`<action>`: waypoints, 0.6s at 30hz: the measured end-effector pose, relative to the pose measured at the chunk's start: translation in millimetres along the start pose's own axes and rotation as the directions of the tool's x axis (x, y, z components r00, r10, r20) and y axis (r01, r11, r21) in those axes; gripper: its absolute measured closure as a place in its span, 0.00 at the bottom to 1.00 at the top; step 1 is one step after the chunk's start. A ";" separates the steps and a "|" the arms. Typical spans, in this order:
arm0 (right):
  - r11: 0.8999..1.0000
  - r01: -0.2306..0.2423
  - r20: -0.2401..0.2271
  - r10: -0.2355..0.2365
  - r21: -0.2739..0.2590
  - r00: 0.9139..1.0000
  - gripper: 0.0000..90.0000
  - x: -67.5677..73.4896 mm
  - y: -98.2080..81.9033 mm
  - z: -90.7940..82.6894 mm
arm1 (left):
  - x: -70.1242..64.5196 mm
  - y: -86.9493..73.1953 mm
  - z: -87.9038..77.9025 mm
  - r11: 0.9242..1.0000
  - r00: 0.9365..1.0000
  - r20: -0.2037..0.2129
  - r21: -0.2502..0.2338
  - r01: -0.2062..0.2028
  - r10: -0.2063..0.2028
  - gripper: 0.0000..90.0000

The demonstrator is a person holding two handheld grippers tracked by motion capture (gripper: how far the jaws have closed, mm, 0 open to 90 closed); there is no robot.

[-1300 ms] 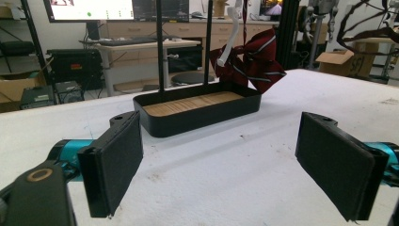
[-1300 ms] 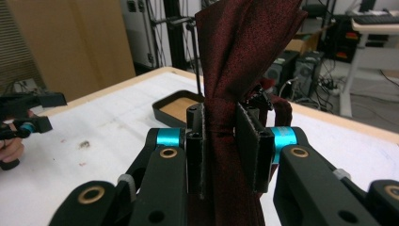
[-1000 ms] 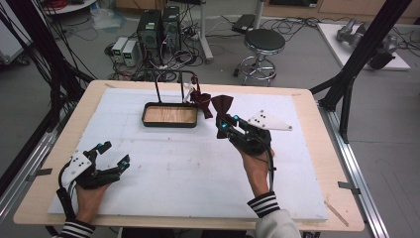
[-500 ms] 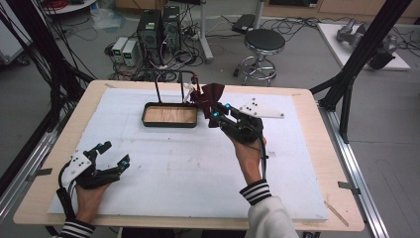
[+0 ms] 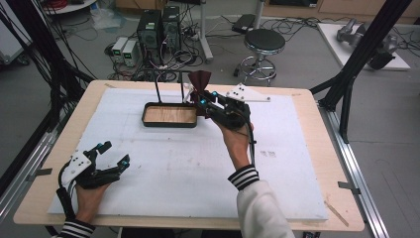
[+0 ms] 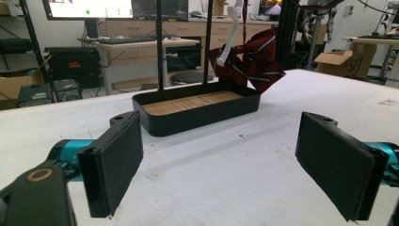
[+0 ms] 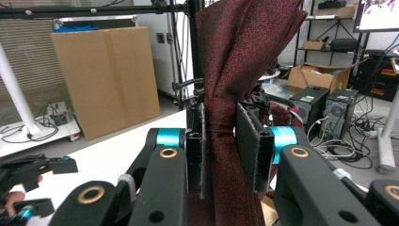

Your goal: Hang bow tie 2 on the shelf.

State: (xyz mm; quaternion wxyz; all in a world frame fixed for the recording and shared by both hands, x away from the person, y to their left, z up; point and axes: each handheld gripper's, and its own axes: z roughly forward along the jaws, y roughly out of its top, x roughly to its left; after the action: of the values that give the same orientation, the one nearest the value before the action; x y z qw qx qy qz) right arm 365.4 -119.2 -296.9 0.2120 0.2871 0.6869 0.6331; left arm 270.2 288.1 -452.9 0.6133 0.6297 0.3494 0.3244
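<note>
- We are pinching the dark red striped fabric bow tie [image 5: 199, 82] tight in the right gripper [image 5: 204, 100], at one o'clock of the black wood-floored tray [image 5: 169, 115].
- We are lifting it gently toward the tray's white hook [image 6: 229, 41].
- The left gripper [image 5: 113, 153], gaping and empty, is resting at seven o'clock.

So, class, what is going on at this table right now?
A person works with two hand-held tongs. The right tongs are shut on a dark red fabric bow tie, holding it up beside the black rectangular tray with a wooden base and its upright black rods. The left tongs rest open near the front corner of the white foam board, holding nothing.
</note>
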 end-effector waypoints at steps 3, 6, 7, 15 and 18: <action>1.000 -0.004 -0.009 0.004 -0.008 1.000 0.82 -0.3 3.2 8.0 | 0.3 0.1 -0.1 1.000 1.000 0.001 0.002 0.000 0.000 0.18; 1.000 -0.003 -0.017 0.003 0.000 1.000 0.82 0.6 6.6 15.9 | 0.6 0.0 0.1 1.000 1.000 0.000 0.001 0.000 0.000 0.18; 1.000 0.001 -0.020 -0.001 -0.001 1.000 0.82 1.4 7.6 18.3 | 0.6 0.1 0.1 1.000 1.000 0.001 0.001 0.000 0.000 0.18; 1.000 0.006 -0.027 -0.006 0.013 1.000 0.82 2.2 9.7 37.8 | 0.6 -0.1 -0.1 1.000 1.000 0.001 -0.002 -0.001 0.001 0.18; 1.000 0.006 -0.025 -0.005 0.019 1.000 0.82 1.1 8.9 44.2 | 0.7 -0.1 -0.2 1.000 1.000 0.002 -0.003 -0.001 0.001 0.18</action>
State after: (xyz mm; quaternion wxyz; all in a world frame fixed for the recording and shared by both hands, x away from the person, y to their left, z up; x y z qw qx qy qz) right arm 394.7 -85.2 -292.7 0.2023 0.2793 0.6963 0.6295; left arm 270.5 288.8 -453.0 0.6144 0.6294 0.3480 0.3245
